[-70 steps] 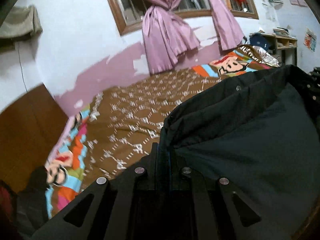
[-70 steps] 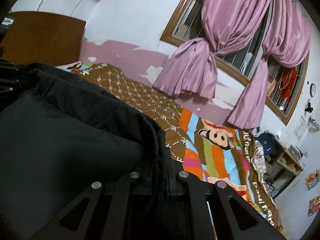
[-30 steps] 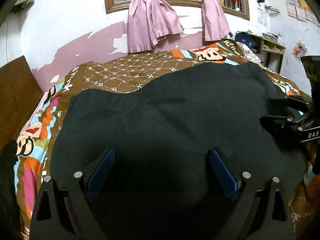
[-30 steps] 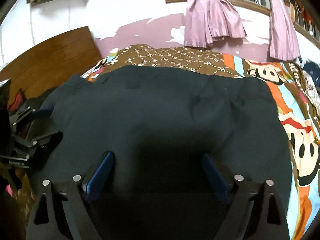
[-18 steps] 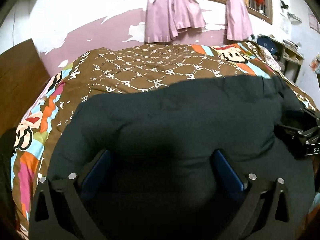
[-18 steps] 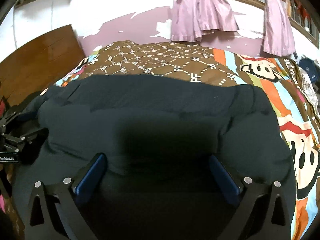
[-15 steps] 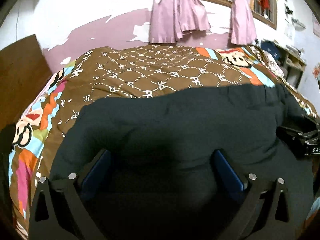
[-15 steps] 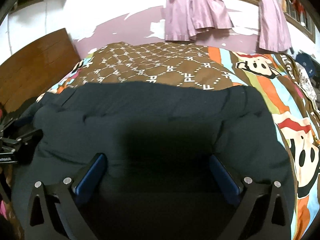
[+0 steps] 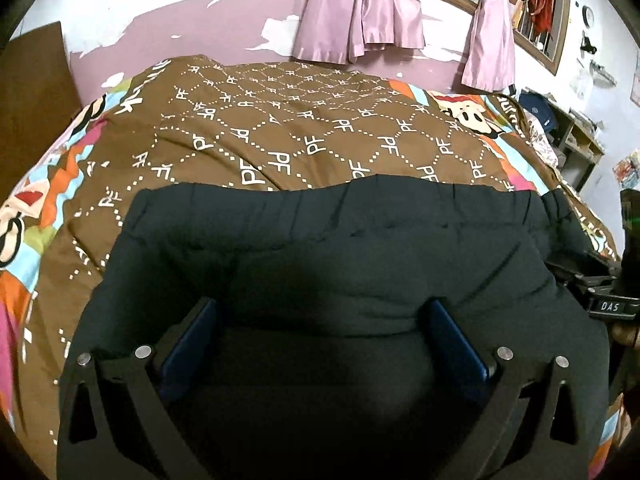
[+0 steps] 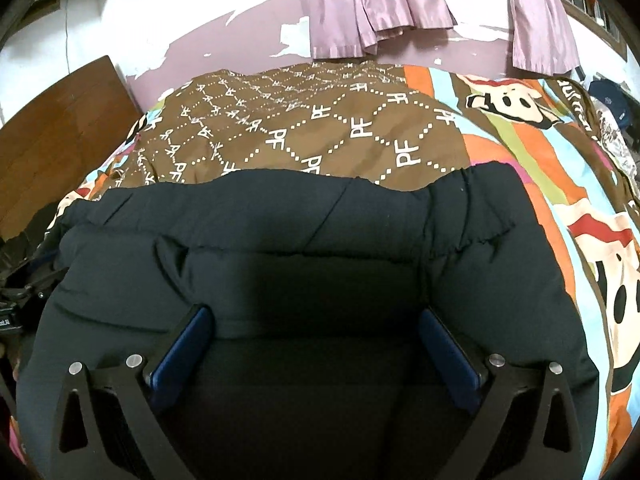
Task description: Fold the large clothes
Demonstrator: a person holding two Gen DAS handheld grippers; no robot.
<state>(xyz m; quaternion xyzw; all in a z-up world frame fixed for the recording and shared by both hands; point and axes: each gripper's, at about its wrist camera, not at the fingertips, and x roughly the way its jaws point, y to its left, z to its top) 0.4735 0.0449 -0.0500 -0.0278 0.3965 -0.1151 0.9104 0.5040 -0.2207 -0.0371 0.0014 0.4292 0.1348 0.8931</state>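
A large dark navy padded garment (image 9: 328, 248) lies folded on the bed, its elastic edge toward the far wall; it also fills the right wrist view (image 10: 304, 240). My left gripper (image 9: 320, 320) is open above its near part, blue pads (image 9: 192, 340) spread wide, holding nothing. My right gripper (image 10: 316, 328) is open too, blue pads (image 10: 184, 348) apart over the garment. The right gripper's body shows at the right edge of the left wrist view (image 9: 608, 292), and the left gripper's body at the left edge of the right wrist view (image 10: 20, 292).
The bed has a brown patterned quilt (image 9: 304, 128) with colourful cartoon borders (image 10: 560, 184). A wooden headboard (image 10: 52, 140) stands at the left. Pink curtains (image 9: 360, 12) hang on the far wall. A shelf with clutter (image 9: 572, 132) is at the far right.
Both grippers were shut on the garment's edge and carried it over; they then opened and let it go. Since then both have drawn back, showing more quilt beyond the garment.
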